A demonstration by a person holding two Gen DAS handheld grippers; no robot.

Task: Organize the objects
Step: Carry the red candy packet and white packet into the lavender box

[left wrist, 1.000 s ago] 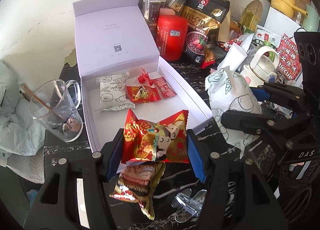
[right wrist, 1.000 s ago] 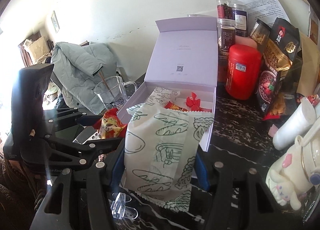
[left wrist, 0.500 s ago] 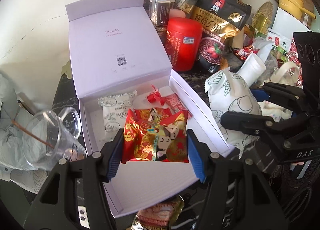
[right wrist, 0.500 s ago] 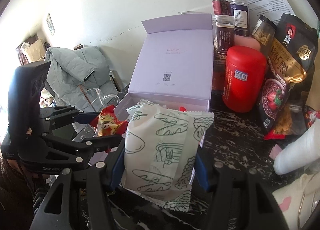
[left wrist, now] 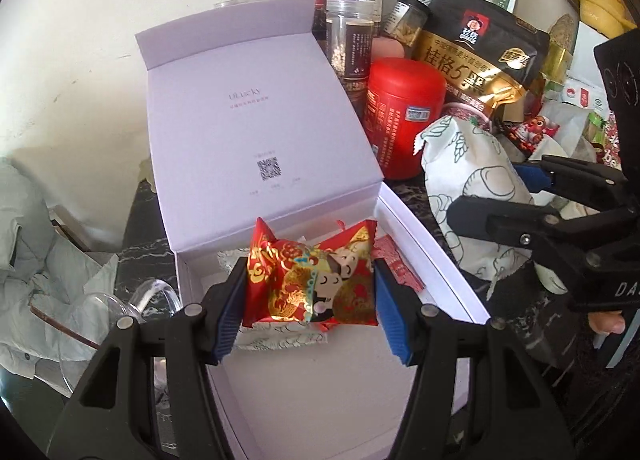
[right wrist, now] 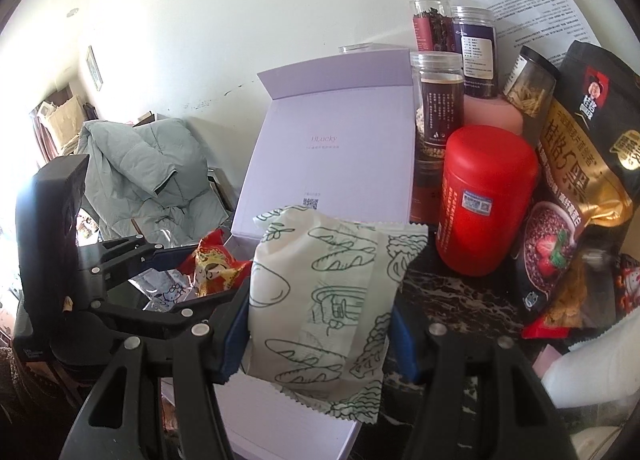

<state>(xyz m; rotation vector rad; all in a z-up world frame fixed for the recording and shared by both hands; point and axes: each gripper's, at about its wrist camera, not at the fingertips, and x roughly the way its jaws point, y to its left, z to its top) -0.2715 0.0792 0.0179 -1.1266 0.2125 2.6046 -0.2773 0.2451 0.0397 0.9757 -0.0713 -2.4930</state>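
My left gripper [left wrist: 308,300] is shut on a red and gold snack packet [left wrist: 312,280] and holds it above the open lilac box [left wrist: 424,240]. The box's lid [left wrist: 256,115] stands upright behind. Other packets lie in the box, mostly hidden by the held packet. My right gripper [right wrist: 320,300] is shut on a white packet with green drawings [right wrist: 324,296], held over the box's right wall [right wrist: 280,428]. That packet also shows in the left wrist view [left wrist: 472,187], right of the box.
A red canister [left wrist: 404,115], several clear jars [left wrist: 348,43] and a black oat bag [left wrist: 480,55] crowd behind and right of the box. A glass mug [left wrist: 132,308] stands left of it. A grey jacket [right wrist: 148,163] lies further left.
Both grippers moved forward with their packets. The left one went from the table's front edge to over the box's inside. The right one came closer to the box's right side.
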